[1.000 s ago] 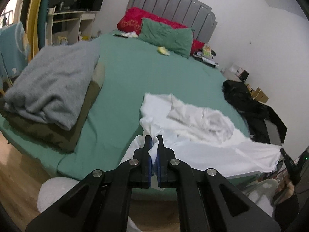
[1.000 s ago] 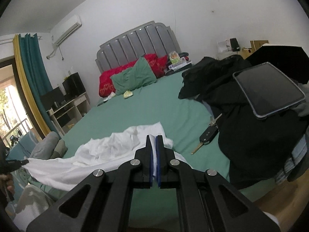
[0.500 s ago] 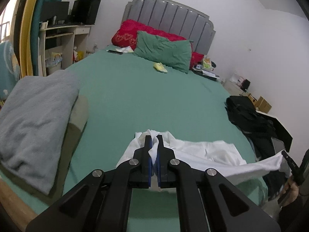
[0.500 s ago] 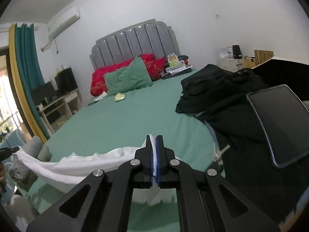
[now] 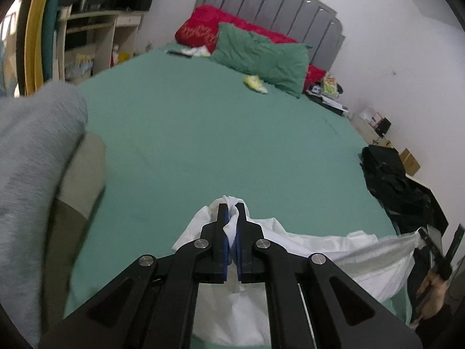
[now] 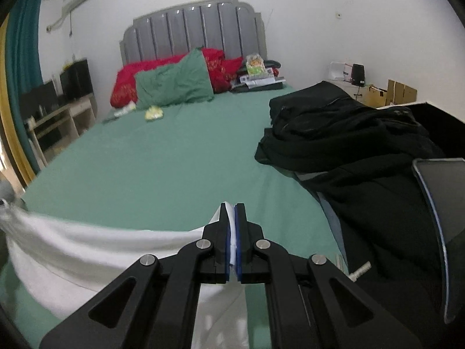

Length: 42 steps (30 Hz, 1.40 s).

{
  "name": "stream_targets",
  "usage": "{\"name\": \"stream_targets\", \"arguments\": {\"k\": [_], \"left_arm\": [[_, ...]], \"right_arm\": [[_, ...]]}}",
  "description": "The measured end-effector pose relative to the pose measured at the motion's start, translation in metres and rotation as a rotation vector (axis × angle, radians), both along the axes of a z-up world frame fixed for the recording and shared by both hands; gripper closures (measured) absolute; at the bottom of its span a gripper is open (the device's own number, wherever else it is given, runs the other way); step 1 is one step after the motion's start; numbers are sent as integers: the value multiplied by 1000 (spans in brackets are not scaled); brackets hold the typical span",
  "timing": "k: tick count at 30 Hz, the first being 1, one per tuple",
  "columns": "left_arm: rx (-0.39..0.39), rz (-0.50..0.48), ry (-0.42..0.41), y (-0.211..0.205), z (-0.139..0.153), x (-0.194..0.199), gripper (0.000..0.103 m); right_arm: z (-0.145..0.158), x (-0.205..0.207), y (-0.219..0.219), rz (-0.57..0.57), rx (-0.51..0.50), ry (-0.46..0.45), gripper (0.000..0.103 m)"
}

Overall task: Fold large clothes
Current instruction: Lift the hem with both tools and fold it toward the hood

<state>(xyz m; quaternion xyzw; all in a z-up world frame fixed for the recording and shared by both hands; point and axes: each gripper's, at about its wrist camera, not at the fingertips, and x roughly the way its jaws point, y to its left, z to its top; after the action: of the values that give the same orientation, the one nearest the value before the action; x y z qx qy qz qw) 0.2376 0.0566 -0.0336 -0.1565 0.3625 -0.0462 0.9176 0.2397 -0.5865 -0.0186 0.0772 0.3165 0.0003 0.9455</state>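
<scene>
A white garment point(image 5: 319, 250) hangs stretched between my two grippers above the near edge of the green bed point(image 5: 218, 133). My left gripper point(image 5: 231, 208) is shut on one bunched corner of it. My right gripper point(image 6: 231, 208) is shut on the other corner; the garment point(image 6: 87, 247) runs from it off to the left as a taut band. The right gripper also shows at the far right of the left wrist view point(image 5: 436, 250), held in a hand. The lower part of the garment hangs below the jaws, out of sight.
A grey folded blanket point(image 5: 32, 160) lies on the bed's left near corner. Black clothes point(image 6: 348, 139) and a tablet point(image 6: 441, 212) lie on the right side. A green pillow point(image 6: 174, 84) and red pillows point(image 6: 128, 84) sit by the grey headboard. A shelf unit point(image 5: 87, 37) stands at left.
Both grippers have lifted and pulled apart with the garment. It went from a crumpled heap on the bed to a taut band hanging between them, off the sheet.
</scene>
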Motion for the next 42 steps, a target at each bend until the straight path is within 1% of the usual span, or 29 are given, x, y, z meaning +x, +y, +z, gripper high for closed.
{"name": "stream_targets", "arguments": {"k": [3,6,11,12,13,14,15,16,17,18,20,21,22,23,25,26,28,30,31,32,33,34,36,38,39,40,41,42], "left_arm": [[29,7,29,-3,-16,17,98],[73,9,61,-8,-34,33,98],[107,32,130,-10,-64,49,97],[115,37,154,-10,-71,52,92],[116,37,182,-10,-76,55,84],[109,43,193,-9,-78,55,79],[98,51,189,-7,-78,54,67],[77,65,164,-4,-74,49,55],[60,77,134,-1,-68,43,50],[49,85,109,1,-61,38,42],[42,89,63,0,-46,23,41],[44,70,53,-3,-40,18,40],[54,24,55,-10,-35,12,40],[66,-11,59,-17,-33,8,40],[125,-132,78,-43,-30,-6,40],[148,-172,85,-53,-31,-10,40],[247,-292,111,-84,-42,-22,40],[341,-335,129,-102,-54,-31,40],[374,-355,144,-111,-62,-35,40],[381,-370,158,-116,-66,-35,40],[381,-388,181,-121,-73,-37,40],[386,-398,199,-126,-79,-37,40],[409,-398,204,-131,-84,-36,40],[413,-389,209,-133,-86,-34,40],[411,-389,209,-135,-84,-33,41],[413,-394,201,-138,-82,-30,50],[421,-412,185,-138,-79,-30,63],[427,-428,184,-139,-81,-26,84]], "right_arm": [[-17,17,5,11,-32,30,100],[-37,30,6,10,-17,63,100],[-66,48,11,21,-17,127,100],[-72,53,12,26,-17,145,99],[-77,56,12,34,-9,161,99],[-81,59,11,31,-5,184,96],[-84,60,9,22,1,201,90],[-85,60,5,0,8,207,84],[-84,57,0,-25,11,201,65],[-80,54,-5,-45,10,190,41],[-69,44,-14,-73,4,158,20],[-62,38,-16,-76,14,138,19],[-56,31,-18,-61,41,114,19],[-48,23,-17,-21,73,84,19],[-37,10,-4,75,84,42,19],[-34,3,8,138,62,35,19],[-34,-7,35,245,-17,38,20],[-42,-15,64,329,-131,65,20],[-47,-18,76,370,-167,78,20],[-51,-23,85,407,-189,86,20],[-54,-28,94,435,-217,87,20],[-56,-32,99,441,-251,82,20],[-57,-36,103,436,-298,71,21],[-59,-33,100,445,-295,72,37],[-60,-30,100,453,-302,81,57],[-62,-26,100,460,-313,93,81],[-65,-21,100,473,-312,103,92],[-65,-16,98,477,-297,102,102]]}}
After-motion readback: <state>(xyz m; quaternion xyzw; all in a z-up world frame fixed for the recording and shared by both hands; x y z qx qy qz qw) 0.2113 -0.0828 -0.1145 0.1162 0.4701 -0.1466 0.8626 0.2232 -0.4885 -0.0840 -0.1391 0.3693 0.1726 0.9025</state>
